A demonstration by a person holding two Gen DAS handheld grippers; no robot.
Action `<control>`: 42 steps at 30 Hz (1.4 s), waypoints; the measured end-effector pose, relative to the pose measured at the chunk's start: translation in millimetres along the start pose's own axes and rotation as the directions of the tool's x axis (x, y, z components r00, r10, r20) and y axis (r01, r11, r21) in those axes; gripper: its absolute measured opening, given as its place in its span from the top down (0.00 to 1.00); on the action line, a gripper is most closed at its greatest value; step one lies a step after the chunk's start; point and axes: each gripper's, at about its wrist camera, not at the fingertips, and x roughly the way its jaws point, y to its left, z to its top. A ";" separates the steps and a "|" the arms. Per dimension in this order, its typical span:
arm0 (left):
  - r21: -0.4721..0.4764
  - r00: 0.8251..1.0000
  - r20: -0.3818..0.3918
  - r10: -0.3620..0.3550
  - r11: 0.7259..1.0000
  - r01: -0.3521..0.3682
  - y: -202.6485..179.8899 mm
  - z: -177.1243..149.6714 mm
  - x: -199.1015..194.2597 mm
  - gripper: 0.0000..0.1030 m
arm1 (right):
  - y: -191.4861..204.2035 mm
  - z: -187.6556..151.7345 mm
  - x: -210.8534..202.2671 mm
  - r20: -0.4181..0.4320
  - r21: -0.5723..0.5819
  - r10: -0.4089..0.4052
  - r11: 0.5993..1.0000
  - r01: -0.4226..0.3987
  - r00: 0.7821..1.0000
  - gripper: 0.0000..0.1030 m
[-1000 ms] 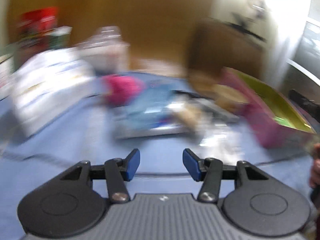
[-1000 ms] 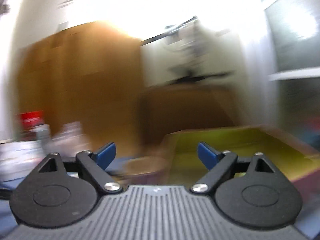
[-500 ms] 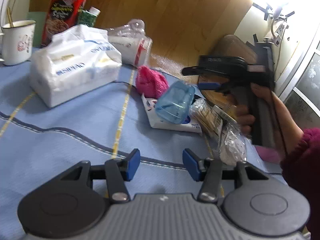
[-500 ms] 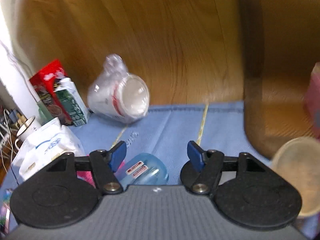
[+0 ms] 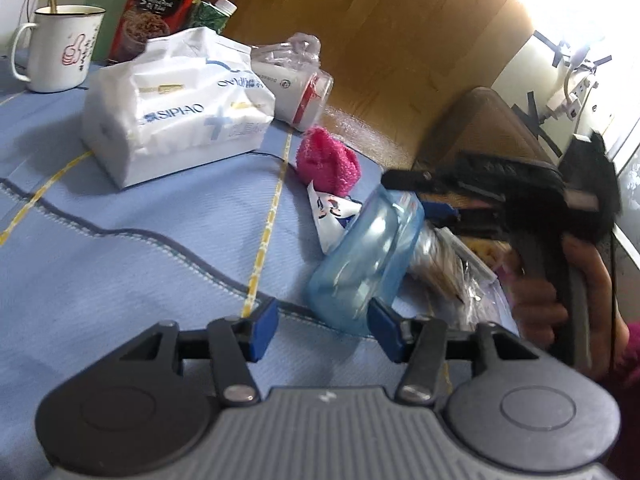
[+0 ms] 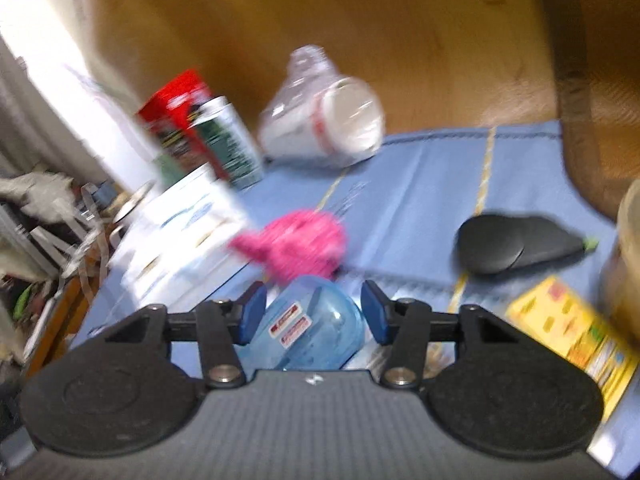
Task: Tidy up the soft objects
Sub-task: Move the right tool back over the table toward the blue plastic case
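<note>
A pink fluffy cloth (image 5: 328,164) (image 6: 296,244) lies bunched on the blue tablecloth (image 5: 120,264), beside a white soft tissue pack (image 5: 176,108) (image 6: 180,232). In front of the cloth a clear blue plastic container (image 5: 364,256) (image 6: 312,324) lies on its side. My right gripper (image 6: 313,312) (image 5: 420,196) straddles the container's far end. Its jaws are closing, and the pads stand close to the container's sides without a clear press. My left gripper (image 5: 324,330) hovers low at the container's near end. Its jaws are opening with only tablecloth between them.
A mug (image 5: 56,48), a red box (image 5: 160,4) (image 6: 180,120), a green carton (image 6: 228,144) and bagged paper cups (image 5: 296,80) (image 6: 332,128) stand at the back. A black mouse (image 6: 508,248) and a yellow box (image 6: 572,332) lie right. A hand (image 5: 536,304) holds the right gripper.
The right gripper swung down from facing the wall to the blue container, and its jaws narrowed around it. The left gripper moved closer to the container, and its jaws widened a little.
</note>
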 end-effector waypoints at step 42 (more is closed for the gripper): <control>0.013 1.000 0.001 0.027 1.000 -0.027 19.0 -30.6 -57.3 0.27 | 39.7 -156.5 -63.1 0.133 -0.289 -0.053 0.953 0.090 0.990 0.25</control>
